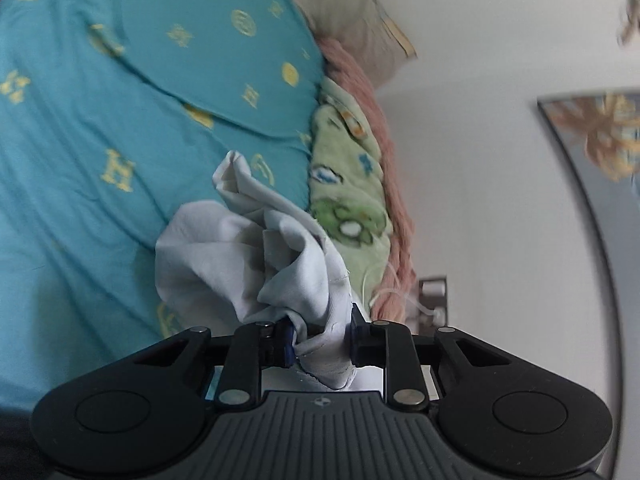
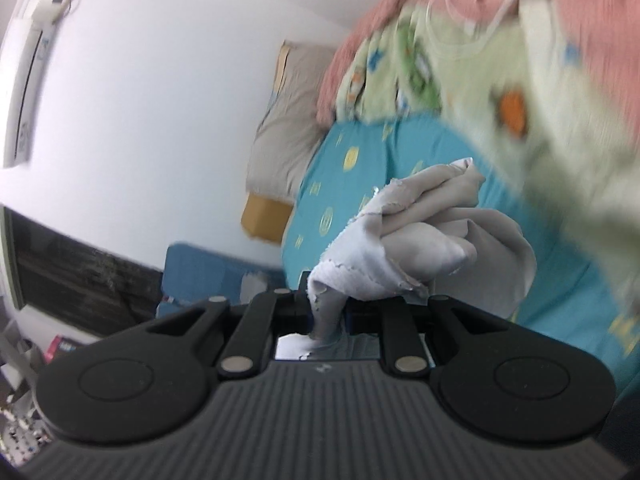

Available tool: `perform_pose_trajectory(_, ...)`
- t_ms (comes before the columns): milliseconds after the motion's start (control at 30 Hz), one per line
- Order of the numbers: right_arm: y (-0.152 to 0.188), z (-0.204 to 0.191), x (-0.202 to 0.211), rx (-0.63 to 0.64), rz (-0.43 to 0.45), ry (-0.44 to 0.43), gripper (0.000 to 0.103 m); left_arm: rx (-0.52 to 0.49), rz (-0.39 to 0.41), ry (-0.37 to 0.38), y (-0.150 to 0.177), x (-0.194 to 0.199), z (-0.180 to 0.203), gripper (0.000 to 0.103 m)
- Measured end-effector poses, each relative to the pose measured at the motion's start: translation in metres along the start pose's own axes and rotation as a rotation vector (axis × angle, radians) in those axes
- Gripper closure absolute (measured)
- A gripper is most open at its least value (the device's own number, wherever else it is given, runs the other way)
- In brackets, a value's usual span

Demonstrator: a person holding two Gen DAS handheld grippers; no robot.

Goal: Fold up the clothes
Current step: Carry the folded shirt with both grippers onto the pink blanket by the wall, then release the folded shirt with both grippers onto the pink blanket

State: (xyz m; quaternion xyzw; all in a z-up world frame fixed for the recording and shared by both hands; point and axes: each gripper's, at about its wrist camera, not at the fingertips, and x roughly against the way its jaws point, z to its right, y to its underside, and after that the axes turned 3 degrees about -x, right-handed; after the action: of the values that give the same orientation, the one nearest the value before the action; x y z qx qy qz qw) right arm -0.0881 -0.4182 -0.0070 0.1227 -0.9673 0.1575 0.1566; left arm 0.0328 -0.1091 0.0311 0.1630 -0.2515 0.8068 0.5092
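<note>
Pale grey garment (image 1: 248, 256) is bunched, not folded, held up over the teal bed (image 1: 80, 140): your left gripper (image 1: 322, 344) and right gripper (image 2: 326, 316) each pinch a wad; flattening and folding remain.

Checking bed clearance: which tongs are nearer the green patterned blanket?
Probably right. The right tongs hold the white garment beside the green patterned blanket; the left tongs seem farther away.
</note>
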Motion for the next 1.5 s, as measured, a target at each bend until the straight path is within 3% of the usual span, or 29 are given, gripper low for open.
perform_pose_trajectory(100, -0.051, -0.006, 0.011, 0.045, 0.077, 0.019, 0.086, -0.064, -0.024, 0.023, 0.004, -0.039, 0.05, 0.08)
perform_pose_trajectory(300, -0.162, -0.038, 0.038, 0.214, 0.303, -0.03, 0.086, -0.17, -0.01, 0.211, -0.002, -0.123, 0.169, 0.081)
perform_pose_trajectory(400, -0.193, -0.037, 0.05, 0.298, 0.405, -0.019, 0.086, -0.3, 0.034, 0.255, 0.002, -0.164, 0.22, 0.08)
perform_pose_trajectory(467, -0.194, -0.012, 0.046, 0.287, 0.391, 0.074, 0.086, -0.366, 0.026, 0.246, 0.012, -0.203, 0.239, 0.079)
perform_pose_trajectory(567, -0.196, 0.027, 0.04, 0.269, 0.37, 0.214, 0.086, -0.451, -0.048, 0.165, 0.04, -0.252, 0.229, 0.079)
perform_pose_trajectory(667, -0.195, 0.067, 0.034, 0.239, 0.337, 0.341, 0.086, -0.611, -0.178, 0.007, 0.069, -0.296, 0.181, 0.079)
perform_pose_trajectory(733, -0.179, 0.102, 0.029, 0.165, 0.267, 0.371, 0.086, -0.656, -0.238, -0.062, 0.083, -0.311, 0.144, 0.078)
perform_pose_trajectory(800, -0.165, 0.13, 0.026, 0.123, 0.215, 0.392, 0.085, -0.689, -0.225, -0.054, 0.093, -0.308, 0.127, 0.073)
perform_pose_trajectory(867, -0.156, 0.123, 0.029, 0.188, 0.232, 0.398, 0.083, -0.752, -0.22, -0.059, 0.095, -0.302, 0.131, 0.07)
perform_pose_trajectory(967, -0.16, 0.114, 0.033, 0.167, 0.226, 0.439, 0.079, -0.841, -0.215, -0.081, 0.098, -0.29, 0.143, 0.066)
perform_pose_trajectory(1033, -0.163, 0.111, 0.036, 0.137, 0.217, 0.463, 0.073, -0.879, -0.201, -0.107, 0.095, -0.284, 0.151, 0.054)
perform_pose_trajectory(1067, -0.164, 0.109, 0.039, 0.13, 0.215, 0.474, 0.07, -0.899, -0.189, -0.119, 0.096, -0.277, 0.156, 0.043)
perform_pose_trajectory(1200, -0.148, 0.082, 0.064, 0.226, 0.259, 0.501, 0.021, -0.989, -0.094, -0.124, 0.107, -0.236, 0.172, 0.013)
perform_pose_trajectory(1300, -0.131, 0.052, 0.086, 0.371, 0.317, 0.523, 0.019, -1.017, -0.052, -0.134, 0.115, -0.201, 0.183, 0.002)
perform_pose_trajectory(1500, -0.095, 0.004, 0.128, 0.49, 0.373, 0.488, 0.019, -1.119, 0.09, -0.103, 0.143, -0.113, 0.198, 0.0)
